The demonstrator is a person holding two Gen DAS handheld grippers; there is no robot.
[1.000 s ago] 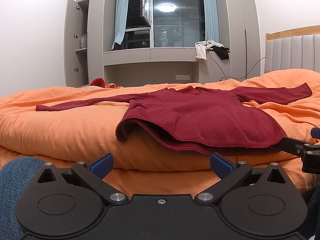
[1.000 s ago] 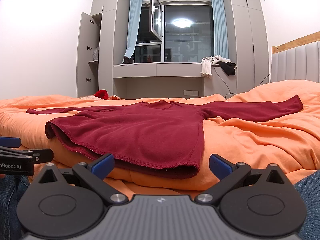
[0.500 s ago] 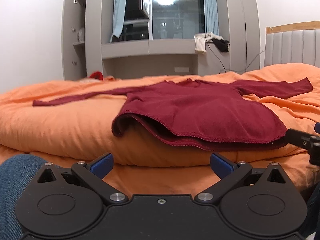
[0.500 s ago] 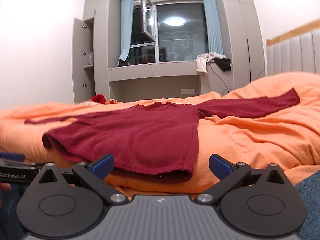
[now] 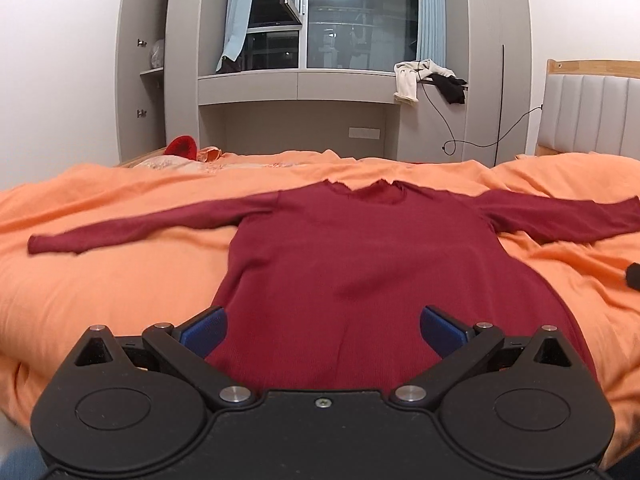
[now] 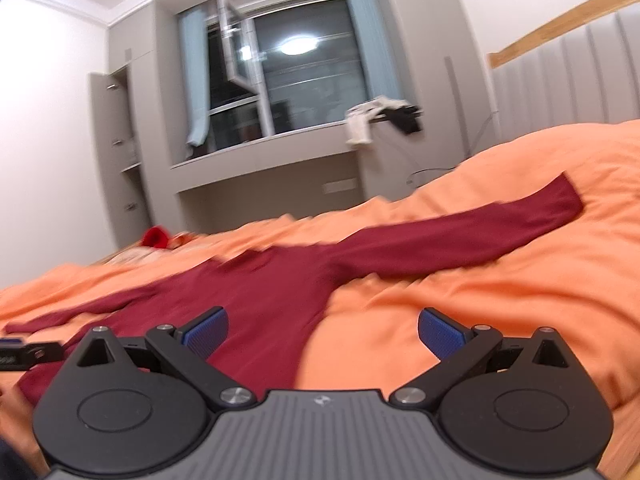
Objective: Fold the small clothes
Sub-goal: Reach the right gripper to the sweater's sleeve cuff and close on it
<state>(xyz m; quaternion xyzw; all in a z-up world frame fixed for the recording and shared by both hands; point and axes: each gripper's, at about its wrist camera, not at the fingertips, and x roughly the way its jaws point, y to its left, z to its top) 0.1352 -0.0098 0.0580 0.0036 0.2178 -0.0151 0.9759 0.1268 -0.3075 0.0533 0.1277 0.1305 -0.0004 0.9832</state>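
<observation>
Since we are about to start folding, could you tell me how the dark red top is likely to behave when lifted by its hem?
The dark red top looks thin and limp, following the orange duvet, so it should probably droop. Its spread sleeves would likely trail.

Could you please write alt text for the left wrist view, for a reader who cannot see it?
A dark red long-sleeved top lies flat, sleeves spread, on an orange duvet, with the open left claw over its lower hem. Behind the bed are a dark window and grey cupboards.
</observation>
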